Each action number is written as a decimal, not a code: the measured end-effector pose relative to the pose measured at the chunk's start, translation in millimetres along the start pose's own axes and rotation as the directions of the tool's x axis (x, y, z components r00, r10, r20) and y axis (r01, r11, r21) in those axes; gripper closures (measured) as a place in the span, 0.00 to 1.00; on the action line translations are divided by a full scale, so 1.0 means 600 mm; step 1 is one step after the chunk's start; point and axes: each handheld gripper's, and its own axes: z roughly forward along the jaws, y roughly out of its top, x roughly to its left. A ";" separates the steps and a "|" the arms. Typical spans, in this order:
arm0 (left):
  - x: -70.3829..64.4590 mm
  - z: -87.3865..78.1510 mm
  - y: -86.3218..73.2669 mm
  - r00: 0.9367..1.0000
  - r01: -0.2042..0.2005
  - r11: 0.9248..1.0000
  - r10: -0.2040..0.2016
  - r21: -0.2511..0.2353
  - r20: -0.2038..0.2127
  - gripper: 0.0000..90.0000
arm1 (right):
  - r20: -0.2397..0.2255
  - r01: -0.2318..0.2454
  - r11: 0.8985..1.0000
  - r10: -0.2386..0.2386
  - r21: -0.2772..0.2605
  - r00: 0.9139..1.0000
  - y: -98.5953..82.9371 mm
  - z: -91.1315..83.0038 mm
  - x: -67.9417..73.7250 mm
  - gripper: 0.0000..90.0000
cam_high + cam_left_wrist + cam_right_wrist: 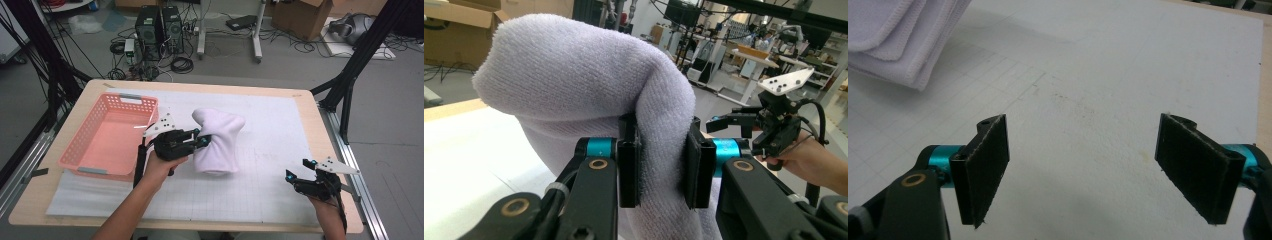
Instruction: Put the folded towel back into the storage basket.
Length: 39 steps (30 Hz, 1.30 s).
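— So, where is the white towel (217, 141) found?
— Near the middle of the worktop (280, 150), pinched by the left hand-held gripper (204, 140), beside the pink basket (107, 135).
— And the right hand-held gripper (298, 169)?
— Held spread wide, with nothing between the jaws, at the worktop's near right corner.

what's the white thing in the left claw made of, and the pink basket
The white towel, pinched in the left claw, looks like soft terry cloth: looped, fuzzy weave, stitched hems. The pink basket looks like moulded plastic, matte, with lattice-holed walls.
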 end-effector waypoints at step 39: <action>0.061 -0.153 0.077 0.998 -0.037 0.997 0.034 -0.070 -0.048 0.81 | -0.005 -0.003 1.000 0.003 -0.008 1.000 0.004 0.003 0.004 0.23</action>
